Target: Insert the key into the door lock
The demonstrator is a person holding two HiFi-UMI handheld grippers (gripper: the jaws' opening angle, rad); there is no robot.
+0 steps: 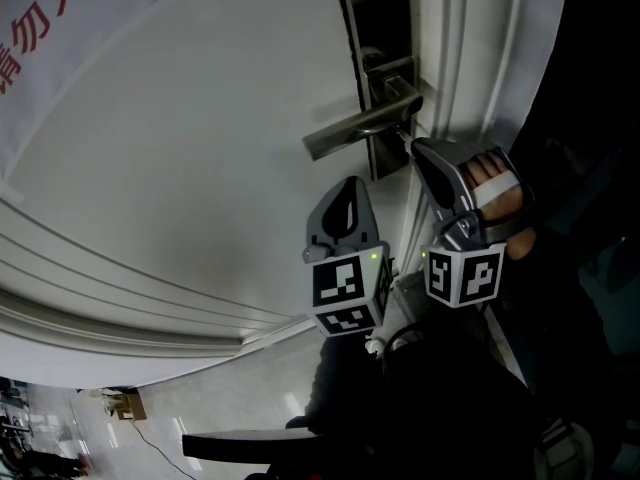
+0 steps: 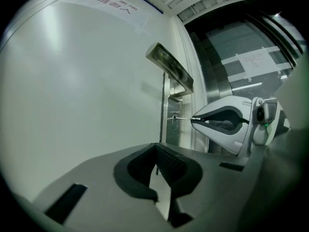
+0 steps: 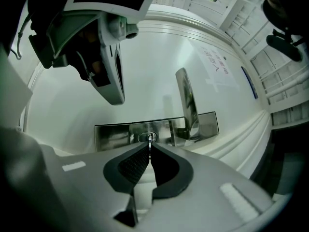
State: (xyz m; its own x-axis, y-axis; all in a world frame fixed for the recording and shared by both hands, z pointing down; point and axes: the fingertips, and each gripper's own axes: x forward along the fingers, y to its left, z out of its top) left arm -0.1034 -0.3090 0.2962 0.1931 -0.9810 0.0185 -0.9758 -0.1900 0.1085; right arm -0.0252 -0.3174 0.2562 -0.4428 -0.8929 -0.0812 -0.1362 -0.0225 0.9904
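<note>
Right gripper, at the lower centre of its own view, is closed on a thin silver metal key, which is pinched edge-on between the dark ribbed pads. The key's tip is met by the oval keyhole in the brushed steel lock plate; how deep it sits cannot be told. In the left gripper view the key is seen at centre right as a fine bar bridging the short gap between the right gripper's tip and the plate. The angular steel lever handle is mounted just beside the keyhole, to its right in the right gripper view, and is apart from the jaws. At the lower centre of its own view, the left gripper is shown with its jaws brought together on nothing. It is held near the right gripper, with open room left between its tip and the door.

The flat white door fills the upper left of the head view. It is edged by stepped white moulding below and by a white frame at the upper right, close beside the plate. Red characters on a pale sheet are seen in the upper left corner. A person's hand is wrapped round the right gripper. A pale glossy floor is seen at the lower left.
</note>
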